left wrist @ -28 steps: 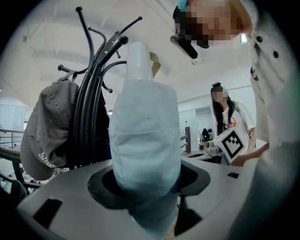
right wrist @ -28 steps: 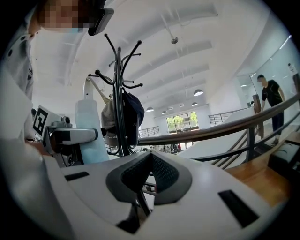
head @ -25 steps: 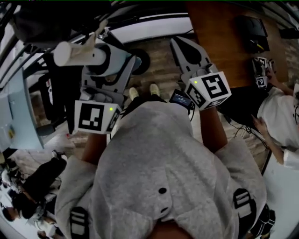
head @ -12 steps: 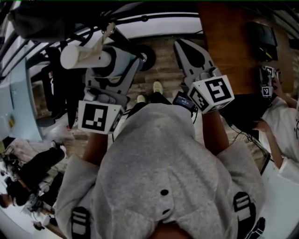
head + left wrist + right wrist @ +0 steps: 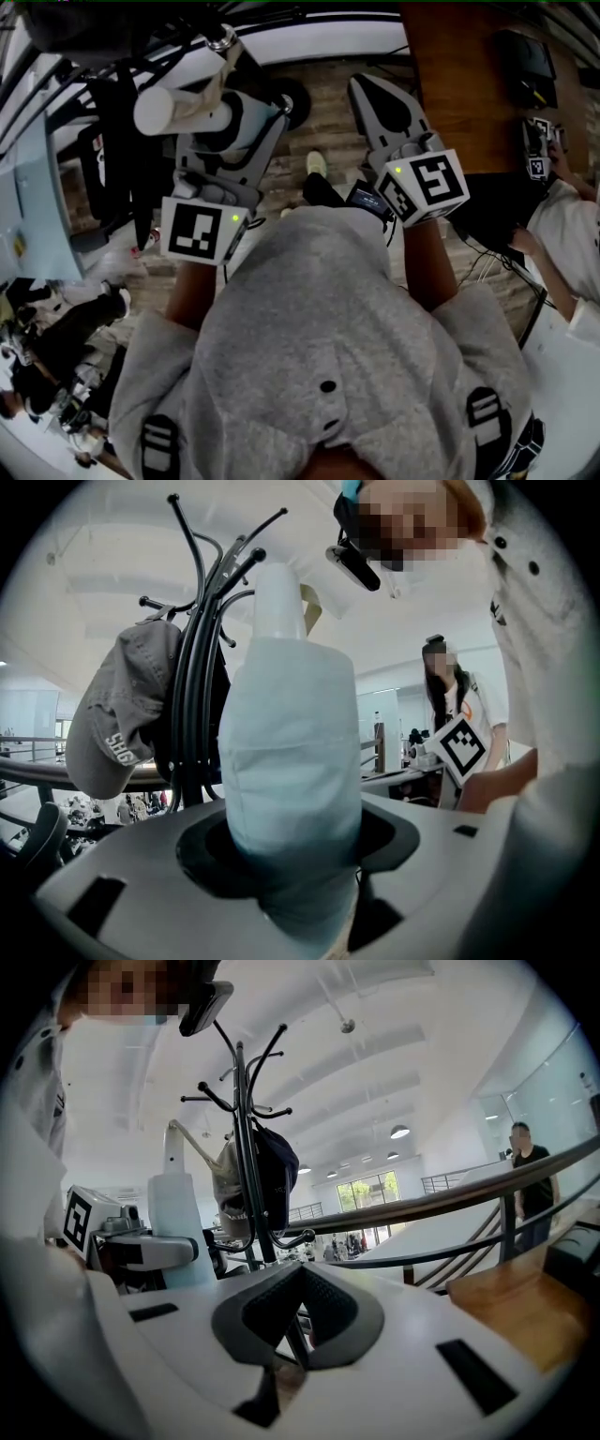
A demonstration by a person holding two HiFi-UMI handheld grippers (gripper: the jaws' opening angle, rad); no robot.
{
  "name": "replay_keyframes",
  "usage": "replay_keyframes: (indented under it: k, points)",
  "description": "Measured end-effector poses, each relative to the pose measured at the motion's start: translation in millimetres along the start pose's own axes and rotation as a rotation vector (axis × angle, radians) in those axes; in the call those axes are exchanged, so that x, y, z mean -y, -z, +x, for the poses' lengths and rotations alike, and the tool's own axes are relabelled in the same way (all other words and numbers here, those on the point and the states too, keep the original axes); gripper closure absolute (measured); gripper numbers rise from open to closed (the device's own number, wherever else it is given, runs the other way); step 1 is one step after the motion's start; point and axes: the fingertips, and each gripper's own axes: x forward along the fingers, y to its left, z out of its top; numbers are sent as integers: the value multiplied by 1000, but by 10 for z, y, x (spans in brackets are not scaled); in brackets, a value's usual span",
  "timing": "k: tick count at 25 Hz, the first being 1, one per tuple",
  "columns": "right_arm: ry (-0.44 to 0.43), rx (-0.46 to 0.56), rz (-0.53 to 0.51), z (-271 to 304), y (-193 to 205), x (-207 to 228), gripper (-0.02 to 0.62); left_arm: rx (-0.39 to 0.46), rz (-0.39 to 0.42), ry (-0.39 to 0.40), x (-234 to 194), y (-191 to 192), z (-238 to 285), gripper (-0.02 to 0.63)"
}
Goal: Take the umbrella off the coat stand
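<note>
A folded pale blue umbrella (image 5: 291,752) stands upright between the jaws of my left gripper (image 5: 295,841), which is shut on it. In the head view its white end (image 5: 178,108) sticks out left of that gripper (image 5: 230,122). A beige strap (image 5: 211,70) runs from its top toward the black coat stand (image 5: 192,667); I cannot tell whether it still hangs on a hook. A grey cap (image 5: 122,714) hangs on the stand (image 5: 246,1147). My right gripper (image 5: 300,1283) is shut and empty, to the umbrella's right (image 5: 375,94).
A wooden table (image 5: 469,84) stands at the right with a seated person (image 5: 562,225) beside it. A railing (image 5: 469,1194) and a standing person (image 5: 530,1176) lie beyond the stand. Dark bags (image 5: 56,347) sit on the floor at left.
Both grippers have sunk a little and shifted across the view, the left one still holding the umbrella. The person's feet have stepped on the wooden floor.
</note>
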Motion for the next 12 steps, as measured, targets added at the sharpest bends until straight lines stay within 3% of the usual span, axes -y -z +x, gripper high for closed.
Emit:
replay_keyframes:
  k: [12]
  points:
    - [3, 26, -43, -359, 123, -1014, 586, 4, -7, -10, 58, 254, -1103, 333]
